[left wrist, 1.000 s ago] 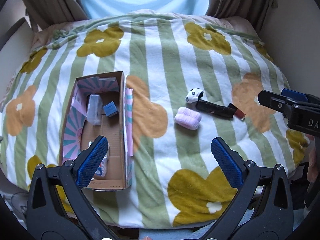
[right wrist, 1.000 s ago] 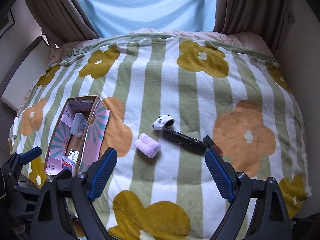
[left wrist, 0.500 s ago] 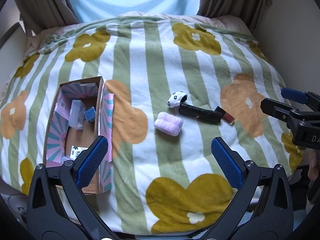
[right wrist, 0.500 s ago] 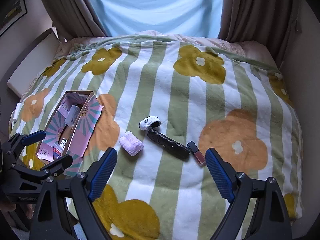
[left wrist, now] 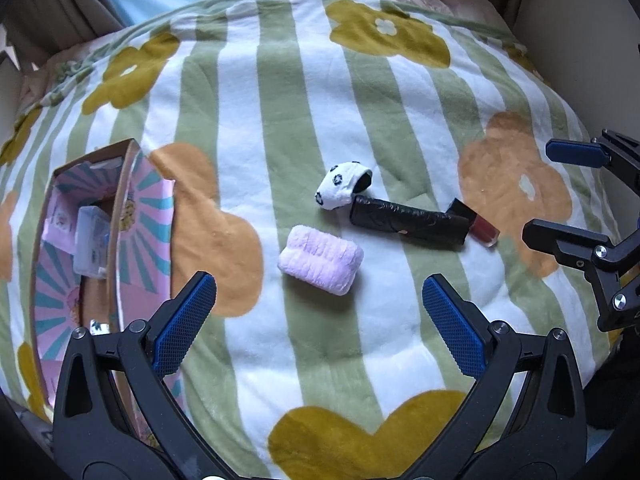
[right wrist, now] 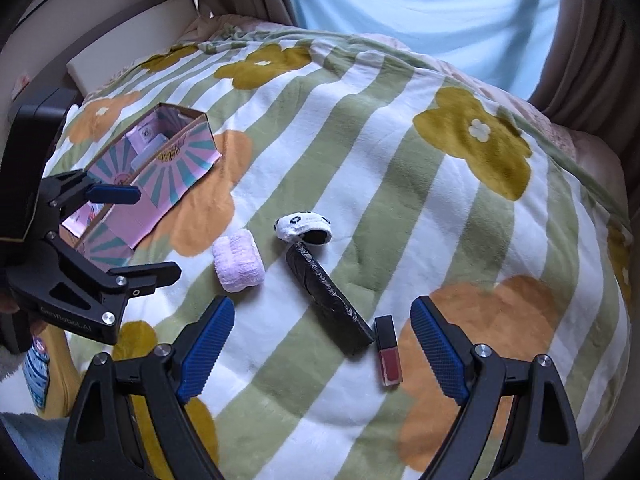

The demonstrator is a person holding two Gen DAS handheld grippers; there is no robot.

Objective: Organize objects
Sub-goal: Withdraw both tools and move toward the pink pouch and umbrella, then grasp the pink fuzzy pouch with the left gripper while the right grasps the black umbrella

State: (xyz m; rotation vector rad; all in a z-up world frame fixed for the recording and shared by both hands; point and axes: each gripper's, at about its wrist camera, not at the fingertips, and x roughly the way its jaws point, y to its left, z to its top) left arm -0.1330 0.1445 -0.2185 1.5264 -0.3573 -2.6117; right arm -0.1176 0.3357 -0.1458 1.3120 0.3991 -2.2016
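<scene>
Left wrist view: the left tool [left wrist: 320,314] hangs spread wide and empty over the bed's striped flower blanket [left wrist: 400,92]. The pink rolled towel [left wrist: 321,259] lies just beyond it at 12 o'clock. The panda sock [left wrist: 343,185] sits further up, touching the end of the black wrapped roll [left wrist: 408,222]; the lip gloss [left wrist: 478,222] sits at the roll's 3 o'clock end, whether touching it I cannot tell. The right tool [left wrist: 568,192] shows at 3 o'clock, parted and empty. To take the towel well, I judge this tool should straddle the roll across its short side and close gently, since the plush will squash and the soft bedding gives under pressure.

The cardboard box [left wrist: 120,216] sits at 9 o'clock, flap folded outward. Inside it a clear plastic case [left wrist: 90,242] leans at the far end; smaller printed items lower down are too hidden to name.

Right wrist view: the right tool [right wrist: 322,334] is spread, holding nothing, with the roll and lip gloss between its blue pads. The towel lies at 11 o'clock, the box at 10 o'clock beyond the left tool.
</scene>
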